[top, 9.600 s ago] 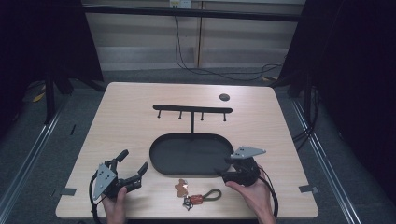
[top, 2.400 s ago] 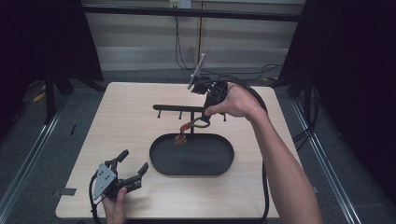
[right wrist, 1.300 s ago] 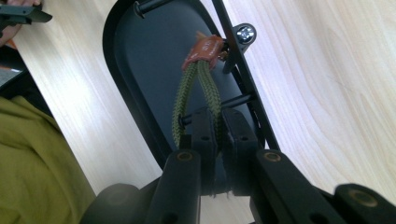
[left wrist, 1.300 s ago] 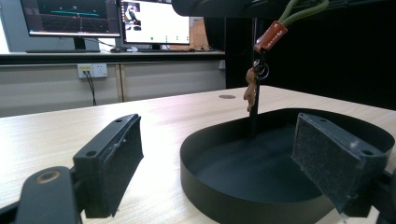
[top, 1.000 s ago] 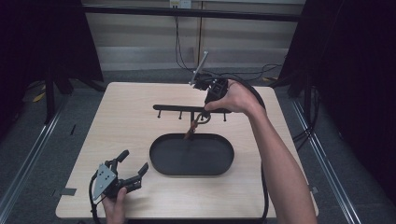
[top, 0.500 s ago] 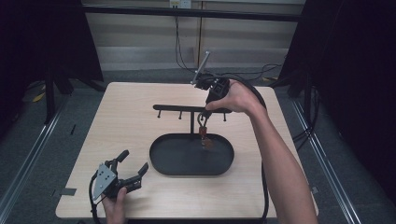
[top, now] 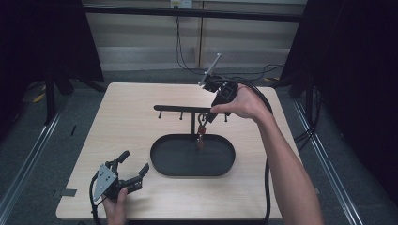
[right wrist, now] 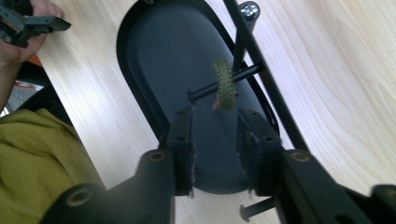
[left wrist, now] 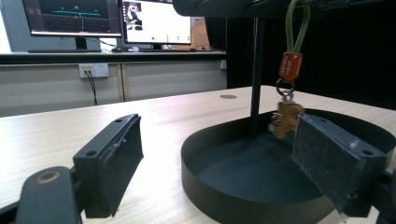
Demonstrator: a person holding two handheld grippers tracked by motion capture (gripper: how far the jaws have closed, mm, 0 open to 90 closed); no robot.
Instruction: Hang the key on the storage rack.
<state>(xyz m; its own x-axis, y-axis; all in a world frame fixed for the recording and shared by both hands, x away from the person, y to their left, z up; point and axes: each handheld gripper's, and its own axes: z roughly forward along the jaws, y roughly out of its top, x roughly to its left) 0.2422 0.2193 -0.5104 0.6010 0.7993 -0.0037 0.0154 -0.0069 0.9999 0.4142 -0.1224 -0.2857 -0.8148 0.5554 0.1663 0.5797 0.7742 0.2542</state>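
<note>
On orange keychain tag: writing too small.

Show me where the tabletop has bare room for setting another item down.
Bare wood spans the table left of the tray, and its far-left corner behind the rack. It is crowded mid-table, where the keychain hangs under the right gripper.

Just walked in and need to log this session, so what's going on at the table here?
A person is hanging a keychain on a black peg rack that stands in an oval tray. Its green cord loop is over a peg, and the little bear charm dangles above the tray. The right hand-held gripper sits just behind the loop; its jaws have just been opening and nothing is between them. The left hand-held gripper rests open near the table's front edge.
</note>
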